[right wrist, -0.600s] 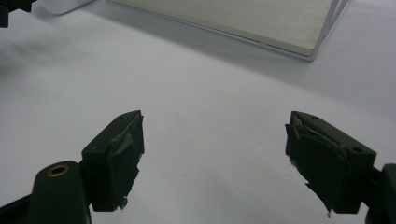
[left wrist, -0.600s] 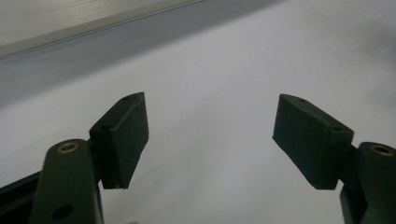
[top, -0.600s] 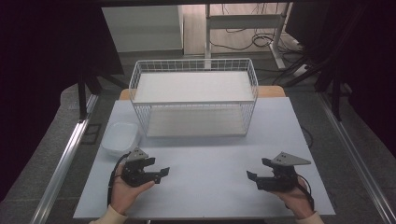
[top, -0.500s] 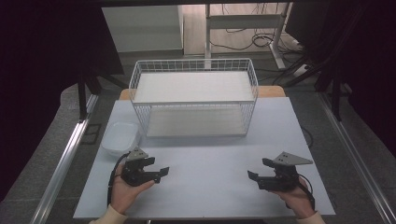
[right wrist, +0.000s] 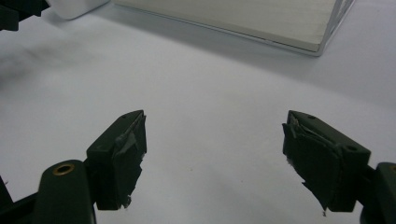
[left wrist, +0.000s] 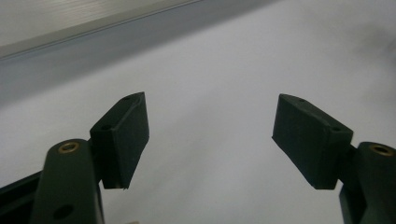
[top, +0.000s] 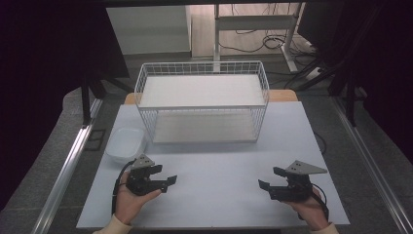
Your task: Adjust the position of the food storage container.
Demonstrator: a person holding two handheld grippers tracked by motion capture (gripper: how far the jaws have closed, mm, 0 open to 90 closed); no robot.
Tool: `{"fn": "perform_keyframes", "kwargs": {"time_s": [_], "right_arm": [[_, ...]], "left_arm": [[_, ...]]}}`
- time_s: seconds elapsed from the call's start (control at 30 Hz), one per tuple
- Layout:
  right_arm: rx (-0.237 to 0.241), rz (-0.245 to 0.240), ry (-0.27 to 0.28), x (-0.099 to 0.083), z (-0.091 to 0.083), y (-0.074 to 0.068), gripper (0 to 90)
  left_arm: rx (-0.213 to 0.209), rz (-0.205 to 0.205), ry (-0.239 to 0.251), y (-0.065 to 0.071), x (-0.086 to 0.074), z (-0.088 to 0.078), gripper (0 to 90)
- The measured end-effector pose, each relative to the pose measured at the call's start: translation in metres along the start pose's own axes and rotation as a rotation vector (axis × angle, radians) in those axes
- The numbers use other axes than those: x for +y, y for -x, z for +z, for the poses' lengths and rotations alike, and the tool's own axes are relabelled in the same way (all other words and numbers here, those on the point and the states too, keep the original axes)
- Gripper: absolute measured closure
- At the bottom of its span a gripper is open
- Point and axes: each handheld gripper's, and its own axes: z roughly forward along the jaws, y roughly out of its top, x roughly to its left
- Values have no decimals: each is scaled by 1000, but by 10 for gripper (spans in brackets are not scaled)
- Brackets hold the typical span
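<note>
Dark curtains close in both sides of the room, cables trail on the floor beyond, and the pale table (top: pixel 214 165) is mostly bare. Almost nothing has changed in the last half second: both my hands rest at the near edge as before, so I judge the work has not started. My left gripper (top: pixel 168 181) has its jaws spread wide with nothing between them; my right gripper (top: pixel 265 184) is likewise agape and empty. Nearest my left gripper, just beyond it, sits the white dish (top: pixel 125 144). Behind it the wire basket (top: pixel 202 108) stands at the table's far side, nothing in it that I can see.
</note>
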Motion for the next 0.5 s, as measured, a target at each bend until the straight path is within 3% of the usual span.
{"fn": "perform_keyframes", "kwargs": {"time_s": [0.23,0.5], "right_arm": [[-6,2,-13,-2,1,3,224],[-12,1,-10,-1,-1,3,224]], "left_arm": [[2,-5,-10,-2,1,1,269],[12,4,3,1,8,-8,269]]}}
